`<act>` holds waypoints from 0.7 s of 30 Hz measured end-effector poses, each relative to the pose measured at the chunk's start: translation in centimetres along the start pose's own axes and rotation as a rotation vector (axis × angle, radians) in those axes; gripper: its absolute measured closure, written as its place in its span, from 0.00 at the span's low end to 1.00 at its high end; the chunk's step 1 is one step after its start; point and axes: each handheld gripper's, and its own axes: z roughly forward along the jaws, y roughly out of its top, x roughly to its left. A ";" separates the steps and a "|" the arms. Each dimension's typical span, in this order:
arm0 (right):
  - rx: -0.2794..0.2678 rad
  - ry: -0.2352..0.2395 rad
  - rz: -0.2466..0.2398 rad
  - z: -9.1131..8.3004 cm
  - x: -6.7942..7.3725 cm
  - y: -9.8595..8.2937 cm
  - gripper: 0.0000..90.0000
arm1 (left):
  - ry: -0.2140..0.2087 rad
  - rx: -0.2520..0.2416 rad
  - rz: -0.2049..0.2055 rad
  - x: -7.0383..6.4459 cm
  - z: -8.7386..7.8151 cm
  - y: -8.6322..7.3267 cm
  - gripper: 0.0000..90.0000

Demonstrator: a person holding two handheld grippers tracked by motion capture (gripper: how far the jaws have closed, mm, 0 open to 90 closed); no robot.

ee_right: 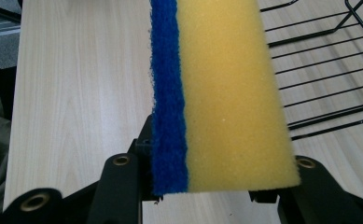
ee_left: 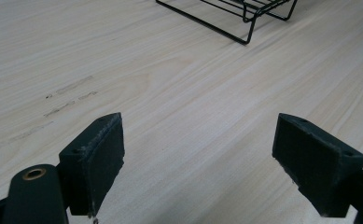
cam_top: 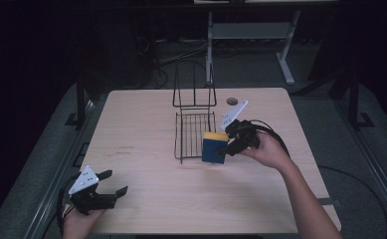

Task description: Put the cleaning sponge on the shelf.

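- Dark floor and cables are surrounding a pale wooden table (cam_top: 146, 199), with the legs of another stand showing beyond its far edge.
- Near the table's middle, a black wire rack (cam_top: 193, 130) is sitting with its upright back at the far side and its flat grid facing the person.
- At the rack's front right corner, the right gripper (cam_top: 227, 148) is holding a sponge (cam_top: 214, 147) on edge, yellow foam up and blue scrub face toward the person in the high view.
- Seen in the right gripper view, the sponge (ee_right: 221, 93) is being pinched between the two black jaws, blue layer on one side and yellow on the other, so the claw is clamped on its thickness, probably because that keeps the soft block from folding.
- Whether the sponge's lower edge is touching the table or hanging just above it is something I cannot tell.
- Standing it this close to the rack's wires suggests the sponge is being lined up to go onto the grid, though that is only a judgement.
- Well away from the rack, at the near left corner, the left gripper (cam_top: 115, 182) is waiting in the person's hand.
- Its jaws are standing wide apart with nothing between them, over bare wood in the left gripper view, with the rack's corner (ee_left: 244, 18) farther off; it looks parked out of the way.
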 end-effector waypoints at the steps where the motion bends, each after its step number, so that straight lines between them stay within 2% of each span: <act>1: 0.003 0.003 -0.001 0.1 -0.1 0.1 0.62 | -0.001 0.000 0.000 0.0 0.0 0.0 0.18; 4: 0.012 0.002 0.000 0.2 -0.4 0.4 0.62 | 0.000 -0.001 0.000 0.0 0.0 0.0 0.18; 8: -0.011 0.006 0.012 0.2 -0.8 0.4 0.62 | 0.000 0.003 0.005 -0.1 0.1 0.1 0.18; 21: -0.016 -0.002 0.026 0.1 -2.2 1.3 0.62 | 0.000 0.000 0.003 -0.1 0.0 0.0 0.18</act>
